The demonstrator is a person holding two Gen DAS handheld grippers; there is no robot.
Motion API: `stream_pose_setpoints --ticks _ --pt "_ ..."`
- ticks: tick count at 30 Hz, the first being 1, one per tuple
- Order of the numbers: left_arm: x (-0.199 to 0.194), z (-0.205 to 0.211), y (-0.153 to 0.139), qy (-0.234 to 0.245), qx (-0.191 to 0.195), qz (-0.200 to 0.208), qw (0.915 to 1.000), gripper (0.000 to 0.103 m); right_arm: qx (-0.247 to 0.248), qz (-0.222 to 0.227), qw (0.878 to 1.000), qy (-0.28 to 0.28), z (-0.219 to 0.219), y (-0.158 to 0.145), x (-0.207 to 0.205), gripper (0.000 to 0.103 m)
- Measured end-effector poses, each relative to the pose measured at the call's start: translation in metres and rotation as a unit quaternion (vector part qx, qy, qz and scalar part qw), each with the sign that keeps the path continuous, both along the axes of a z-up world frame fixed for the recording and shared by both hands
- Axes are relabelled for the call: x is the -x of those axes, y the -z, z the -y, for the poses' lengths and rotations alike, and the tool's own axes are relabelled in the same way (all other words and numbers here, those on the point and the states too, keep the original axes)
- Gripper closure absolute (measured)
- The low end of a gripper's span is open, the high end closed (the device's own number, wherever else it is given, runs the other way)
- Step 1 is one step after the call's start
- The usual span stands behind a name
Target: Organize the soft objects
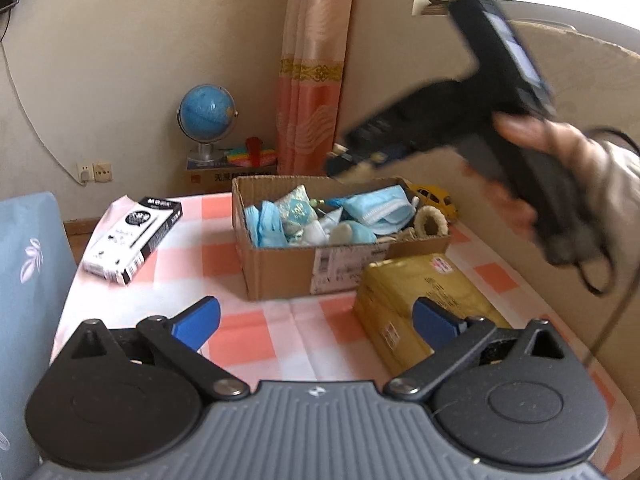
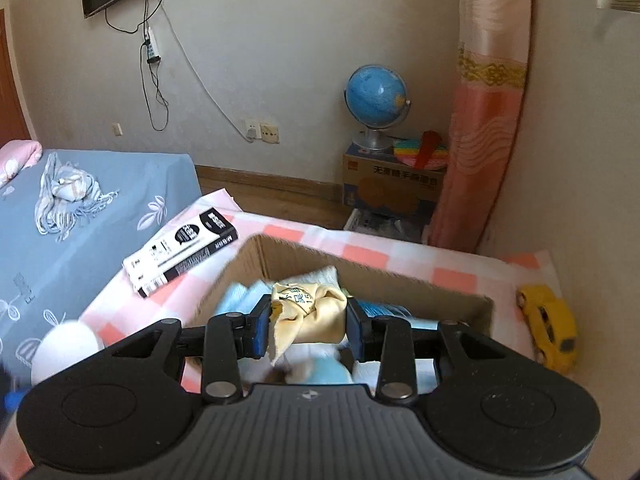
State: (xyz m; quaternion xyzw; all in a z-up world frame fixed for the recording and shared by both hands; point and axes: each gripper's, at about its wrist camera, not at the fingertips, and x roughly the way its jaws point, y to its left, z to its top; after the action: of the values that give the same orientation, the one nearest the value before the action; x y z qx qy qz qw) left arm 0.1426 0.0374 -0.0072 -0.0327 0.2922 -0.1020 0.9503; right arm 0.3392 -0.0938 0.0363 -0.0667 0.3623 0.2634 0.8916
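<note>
Cardboard box (image 1: pixel 280 268), open-topped, standing on a table covered by a pink-and-white checked cloth (image 1: pixel 256 344); the box holds soft items, among them blue face masks (image 1: pixel 380 208), a pale patterned pouch (image 1: pixel 296 208) and a fuzzy beige ring (image 1: pixel 430 222) at its right end. Left gripper (image 1: pixel 316 320): jaws spread wide, blue pads well apart, nothing between them, held near the table's front edge and facing the box. Right gripper (image 2: pixel 306 328): jaws closed on a cream-yellow cloth bundle (image 2: pixel 316 312) bearing blue printed characters, the bundle pinched between both blue pads and positioned over the open box (image 2: pixel 400 280); whether it touches the contents below cannot be told. In the left wrist view the right gripper (image 1: pixel 348 164) appears blurred, held by the right hand (image 1: pixel 560 168) above the box's far right corner. Yellow padded parcel (image 1: pixel 420 300) lying just beside the box at its front right. Black-and-white carton (image 1: pixel 132 236) to the left of the box, apart from it. Yellow toy car (image 2: pixel 552 328) beside the box's right end. Blue globe (image 2: pixel 378 98) on a printed carton (image 2: pixel 392 184) beyond the table, next to a pink curtain (image 2: pixel 484 120). Blue floral bedspread (image 2: pixel 100 216) to the left, with a striped fringed scarf (image 2: pixel 66 192) on it.
</note>
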Motion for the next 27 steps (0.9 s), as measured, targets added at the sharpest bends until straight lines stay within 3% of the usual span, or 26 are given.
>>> stream_pose_setpoints --ticks 4,6,8,9,16,23,27 --pt "0.009 0.008 0.003 0.003 -0.017 0.005 0.9998 0.001 0.002 0.0 1.0 -0.006 -0.016 0.003 -0.013 0.06" --pt "0.012 0.012 0.004 -0.002 -0.029 0.009 0.9995 0.001 0.007 0.002 1.0 -0.008 -0.022 0.007 -0.017 0.047" --pt "0.014 0.015 0.005 -0.001 -0.035 0.011 0.9993 0.001 0.015 -0.002 1.0 -0.001 -0.024 0.009 -0.017 0.016" --pt "0.015 0.016 0.005 0.003 -0.035 0.01 0.9993 0.001 0.014 0.0 1.0 0.0 -0.024 0.009 -0.015 0.013" --pt "0.017 0.022 0.007 0.011 -0.038 0.015 0.9991 0.001 0.008 -0.001 1.0 0.001 -0.006 0.005 0.007 0.001" --pt "0.021 0.015 0.002 -0.004 -0.022 0.017 0.9996 0.001 0.035 0.002 0.999 0.039 0.024 -0.003 0.048 0.0" --pt "0.022 0.01 -0.008 -0.03 -0.029 0.01 0.9991 0.001 0.061 0.03 0.994 0.084 0.04 -0.006 0.086 0.0"
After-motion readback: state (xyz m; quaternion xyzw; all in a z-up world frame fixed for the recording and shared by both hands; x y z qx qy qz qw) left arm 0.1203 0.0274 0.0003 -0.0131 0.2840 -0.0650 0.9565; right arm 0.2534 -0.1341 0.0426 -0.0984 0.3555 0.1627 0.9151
